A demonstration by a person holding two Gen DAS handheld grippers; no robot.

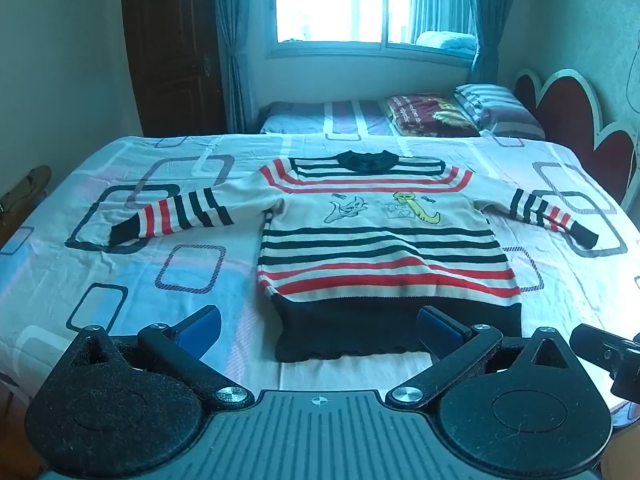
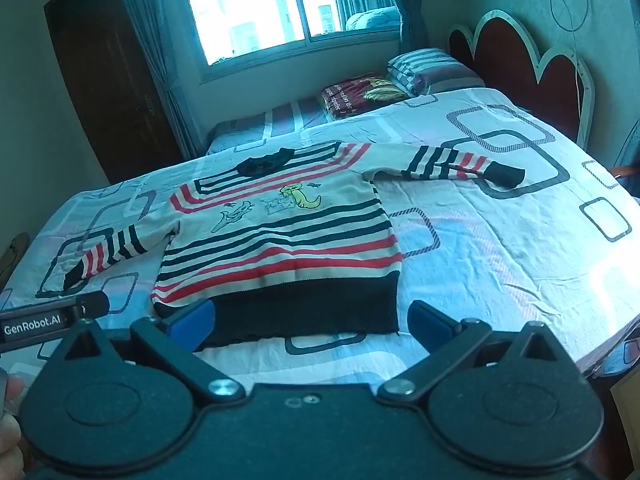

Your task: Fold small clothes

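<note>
I have the striped sweater (image 1: 380,248) laid flat and face up on the bed (image 1: 120,280), both sleeves spread out to the sides, the dark collar toward the far edge and the dark hem band nearest me. My left gripper (image 1: 320,326) hangs just short of that hem with its blue pads wide apart and nothing between them. My right gripper (image 2: 310,322) is likewise spread wide and empty, its left pad (image 2: 192,318) over the near left corner of the hem; I cannot tell whether it touches the knit. Each wrist view catches the black body of the other gripper at its edge, close alongside.

The patterned sheet around the sweater carries only its printed rounded squares. Beyond the bed lies a second bed with a folded dark red blanket (image 1: 432,116) and a striped pillow (image 1: 492,108) stacked by a scalloped red headboard (image 1: 568,116). A curtained window (image 1: 372,4) sits over it, and a dark wooden door (image 1: 172,48) stands at the left.
</note>
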